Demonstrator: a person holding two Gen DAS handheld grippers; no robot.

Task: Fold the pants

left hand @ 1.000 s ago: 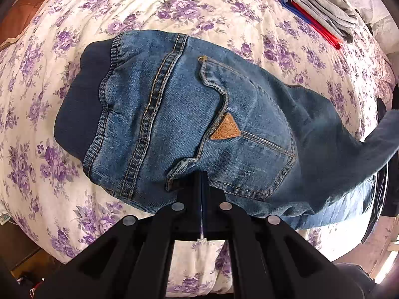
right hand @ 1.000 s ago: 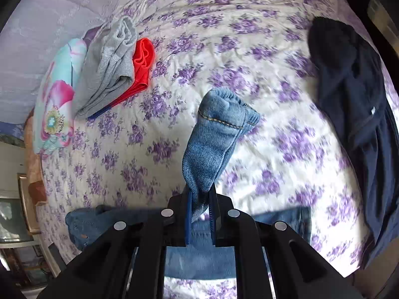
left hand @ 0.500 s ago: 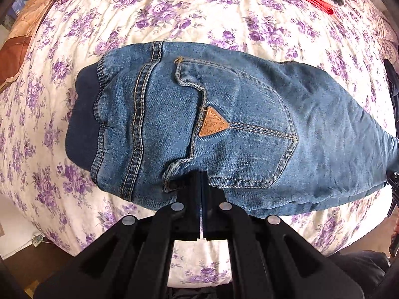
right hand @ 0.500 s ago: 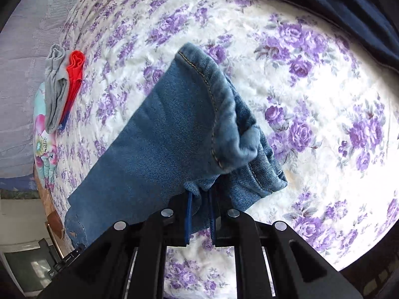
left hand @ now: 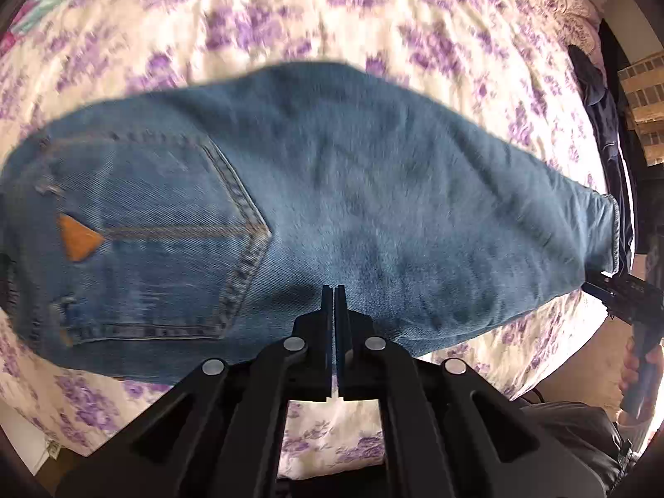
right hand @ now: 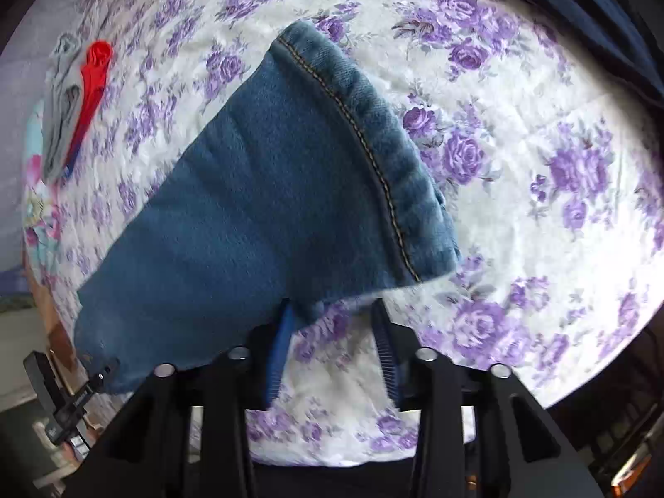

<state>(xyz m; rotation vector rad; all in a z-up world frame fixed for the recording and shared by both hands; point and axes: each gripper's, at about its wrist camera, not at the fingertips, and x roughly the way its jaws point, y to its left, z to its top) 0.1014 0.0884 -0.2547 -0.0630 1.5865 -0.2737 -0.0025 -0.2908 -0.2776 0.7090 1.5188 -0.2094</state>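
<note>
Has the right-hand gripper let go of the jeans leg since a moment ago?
Yes. The right gripper had been shut on the jeans; its jaws now stand apart, and the hem lies spread on the floral bedspread instead of hanging bunched.

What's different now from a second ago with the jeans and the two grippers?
The right gripper has opened and let go of the hem; the jeans now lie flat on the bed. The left gripper has slid toward the leg, staying shut.

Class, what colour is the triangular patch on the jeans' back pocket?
Tan-brown patch, clearest in the left wrist view.
</note>
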